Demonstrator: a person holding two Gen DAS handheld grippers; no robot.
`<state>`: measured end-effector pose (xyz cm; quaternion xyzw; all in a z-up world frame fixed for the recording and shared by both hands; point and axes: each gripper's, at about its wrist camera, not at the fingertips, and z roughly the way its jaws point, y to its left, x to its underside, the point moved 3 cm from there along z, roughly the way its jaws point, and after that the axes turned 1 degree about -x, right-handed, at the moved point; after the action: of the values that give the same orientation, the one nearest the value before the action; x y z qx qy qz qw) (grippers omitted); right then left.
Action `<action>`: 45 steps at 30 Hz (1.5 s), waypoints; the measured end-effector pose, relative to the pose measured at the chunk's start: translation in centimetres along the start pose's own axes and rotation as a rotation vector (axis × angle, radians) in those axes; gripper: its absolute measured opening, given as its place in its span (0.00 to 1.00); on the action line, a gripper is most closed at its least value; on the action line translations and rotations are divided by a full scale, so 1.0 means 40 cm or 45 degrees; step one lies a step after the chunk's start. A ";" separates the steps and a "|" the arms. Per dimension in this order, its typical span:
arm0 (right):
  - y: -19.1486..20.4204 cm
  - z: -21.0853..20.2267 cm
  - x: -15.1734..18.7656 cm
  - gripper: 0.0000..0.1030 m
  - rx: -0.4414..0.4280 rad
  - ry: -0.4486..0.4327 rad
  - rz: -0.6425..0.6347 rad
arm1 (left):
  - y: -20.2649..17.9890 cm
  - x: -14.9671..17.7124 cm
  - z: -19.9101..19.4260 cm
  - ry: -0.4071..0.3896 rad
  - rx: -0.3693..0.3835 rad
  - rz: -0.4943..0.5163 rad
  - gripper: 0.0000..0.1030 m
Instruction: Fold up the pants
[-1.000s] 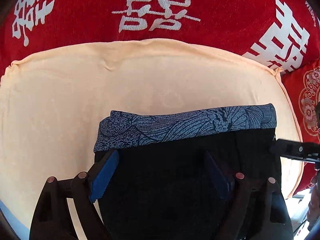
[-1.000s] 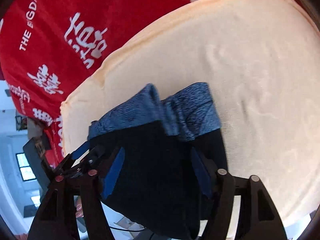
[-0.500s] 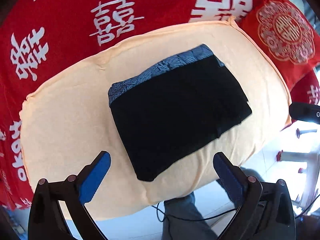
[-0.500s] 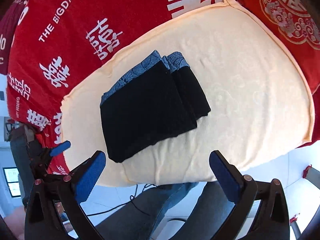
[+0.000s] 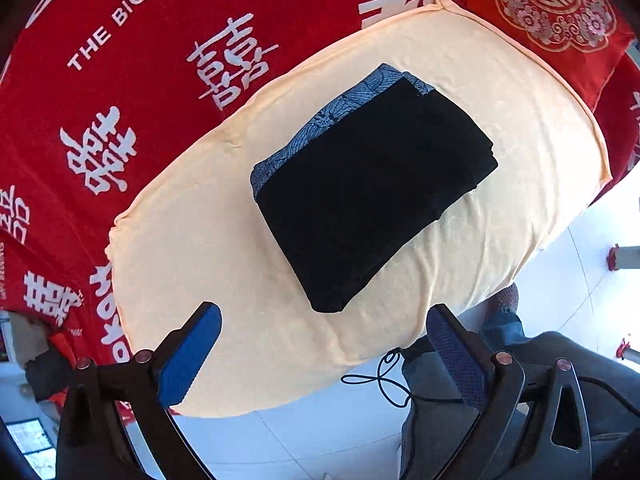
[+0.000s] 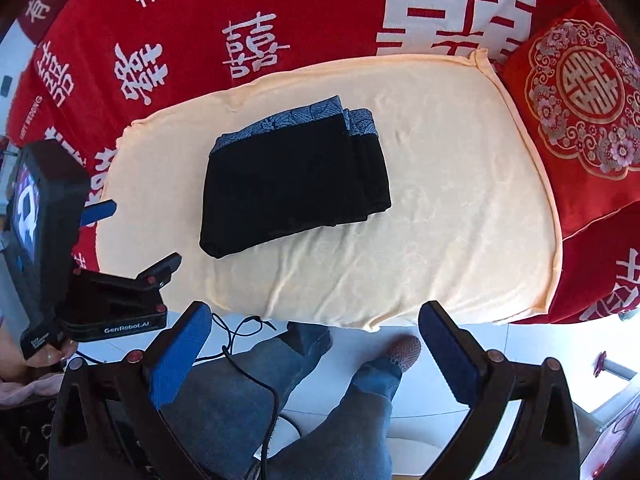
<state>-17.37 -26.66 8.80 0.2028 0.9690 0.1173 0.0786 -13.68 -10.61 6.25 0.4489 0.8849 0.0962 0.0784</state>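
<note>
Nearest the lens: left gripper (image 5: 322, 354) and right gripper (image 6: 316, 350), both spread wide and empty, hanging off the front edge of the peach cushion (image 6: 460, 216), well clear of the cloth. Beyond, at mid-cushion: black pants (image 6: 294, 184) folded into a compact rectangle, patterned blue waistband (image 5: 332, 120) toward the red wedding blanket (image 5: 160, 80). Fold apparently finished; best left untouched, apart perhaps from squaring the offset right-hand layers.

Folded pants (image 6: 296, 184) on cushion (image 6: 460, 216), cushion on printed cloth (image 6: 200, 40), pillow (image 6: 576, 92) right, perhaps touching
</note>
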 end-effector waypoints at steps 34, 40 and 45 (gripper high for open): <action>-0.068 0.003 0.061 1.00 0.000 0.070 0.012 | -0.134 -0.001 -0.028 0.072 0.018 0.105 1.00; -0.067 0.004 0.061 1.00 0.000 0.071 0.008 | -0.134 0.000 -0.027 0.073 0.020 0.104 1.00; -0.074 0.006 0.054 1.00 -0.003 0.076 0.007 | -0.140 -0.002 -0.025 0.073 0.022 0.120 1.00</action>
<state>-20.38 -28.37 7.59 0.2018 0.9702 0.1245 0.0497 -18.21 -14.02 5.87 0.4877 0.8655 0.1049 0.0447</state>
